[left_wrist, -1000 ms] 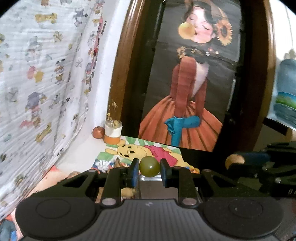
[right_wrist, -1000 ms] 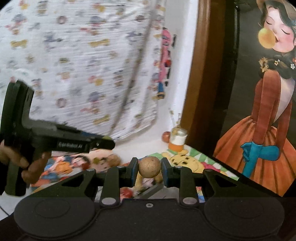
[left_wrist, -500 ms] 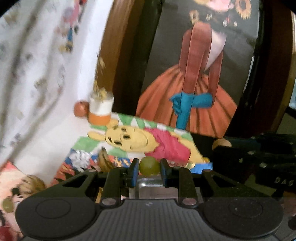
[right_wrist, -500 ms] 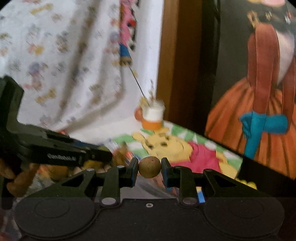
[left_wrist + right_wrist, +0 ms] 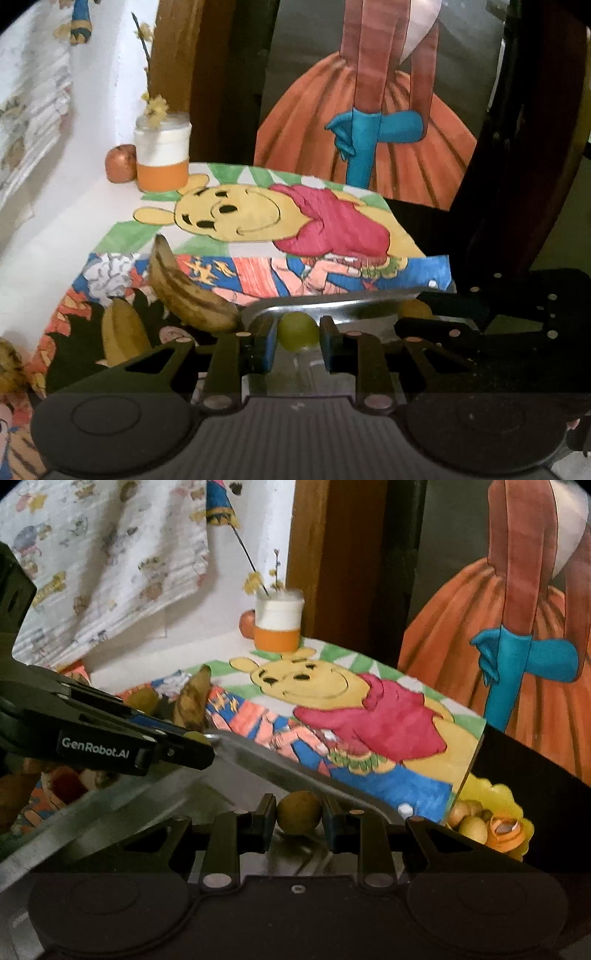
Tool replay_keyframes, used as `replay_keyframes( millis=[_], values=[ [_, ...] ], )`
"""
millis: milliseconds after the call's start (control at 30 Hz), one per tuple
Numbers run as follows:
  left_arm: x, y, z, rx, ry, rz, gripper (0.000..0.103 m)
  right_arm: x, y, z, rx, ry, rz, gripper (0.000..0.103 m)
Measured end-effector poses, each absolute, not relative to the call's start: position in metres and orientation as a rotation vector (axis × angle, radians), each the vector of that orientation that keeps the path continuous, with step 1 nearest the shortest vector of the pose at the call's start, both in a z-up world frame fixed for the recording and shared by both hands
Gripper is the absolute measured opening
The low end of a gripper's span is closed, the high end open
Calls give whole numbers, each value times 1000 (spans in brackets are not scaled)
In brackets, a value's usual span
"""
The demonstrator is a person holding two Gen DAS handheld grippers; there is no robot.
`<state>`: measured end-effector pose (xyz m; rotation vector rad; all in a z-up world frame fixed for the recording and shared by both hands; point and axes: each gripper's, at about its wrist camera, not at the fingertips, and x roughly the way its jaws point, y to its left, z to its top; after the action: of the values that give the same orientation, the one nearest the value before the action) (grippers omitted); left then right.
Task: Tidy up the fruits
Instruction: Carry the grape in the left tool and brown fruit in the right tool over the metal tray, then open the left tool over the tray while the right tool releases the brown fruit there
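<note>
My left gripper [image 5: 297, 338] is shut on a small round green fruit [image 5: 297, 332], held just over the near part of a shiny steel tray [image 5: 332, 301]. My right gripper [image 5: 298, 814] is shut on a small round tan fruit [image 5: 298, 812] above the same steel tray [image 5: 258, 760]. In the right wrist view the left gripper [image 5: 192, 744] reaches in from the left over the tray rim. The right gripper's black body shows at the right of the left wrist view, with the tan fruit [image 5: 415, 308] at its tip. A browned banana [image 5: 184, 291] lies left of the tray.
A second banana [image 5: 123, 332] lies nearer the left edge. A white and orange jar [image 5: 162, 157] with twigs and a reddish round fruit [image 5: 120, 162] stand by the wall. A yellow dish with small fruits [image 5: 487, 819] sits right of the tray. Cartoon drawings [image 5: 280, 221] cover the table.
Both grippers have come down and forward toward the table with their fruits still gripped. The steel tray and the bananas have come into close view beneath them.
</note>
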<state>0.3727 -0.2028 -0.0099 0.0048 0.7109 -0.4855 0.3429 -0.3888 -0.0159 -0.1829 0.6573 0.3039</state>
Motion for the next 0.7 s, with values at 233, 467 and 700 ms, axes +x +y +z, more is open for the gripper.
replay_keyframes(
  millis=[233,467,700],
  values=[
    [378,-212,-19,32,762,-454,27,343,-391,-18,-174,649,302,30],
    [379,-213,-21,35,800,-416,36,334,-392,-15,-178,630,288,44],
    [369,-208,0,-26,749,-399,75,313,-393,3,-179,578,267,65]
  ],
)
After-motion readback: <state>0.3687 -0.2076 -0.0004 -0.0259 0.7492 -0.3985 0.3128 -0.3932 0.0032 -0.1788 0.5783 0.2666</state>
